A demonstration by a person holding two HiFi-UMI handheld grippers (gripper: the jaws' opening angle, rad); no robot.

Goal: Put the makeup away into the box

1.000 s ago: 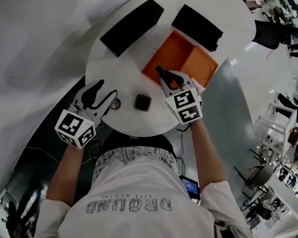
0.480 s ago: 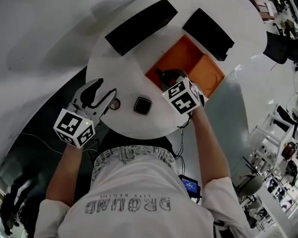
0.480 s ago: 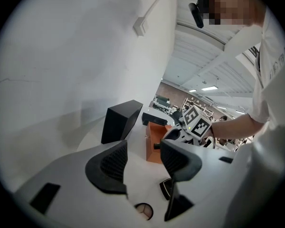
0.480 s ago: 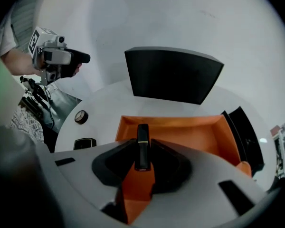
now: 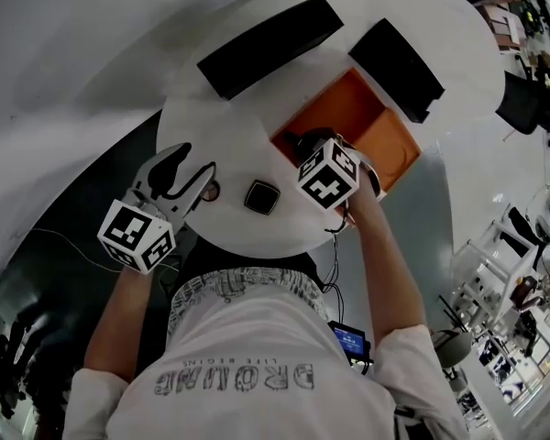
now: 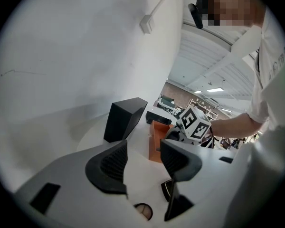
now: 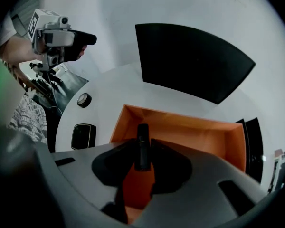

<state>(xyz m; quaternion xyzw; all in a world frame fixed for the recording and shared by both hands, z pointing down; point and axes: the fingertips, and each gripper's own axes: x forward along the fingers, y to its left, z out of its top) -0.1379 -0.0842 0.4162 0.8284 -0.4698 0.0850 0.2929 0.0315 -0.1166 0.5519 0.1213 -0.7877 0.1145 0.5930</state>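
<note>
Right gripper view: claw [image 7: 142,152] holds lipstick [image 7: 142,139]

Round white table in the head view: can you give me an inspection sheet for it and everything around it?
Surface: round white table, no stains seen.
Job's things: orange box open; black tube over it; square compact and small round pot lie on the table.
Clutter: long black box and shorter black box behind.
Grippers: right gripper jaws shut on the black tube; left gripper jaws apart, empty.
Cables: thin lead under the right wrist.
Surroundings: furniture at right.
</note>
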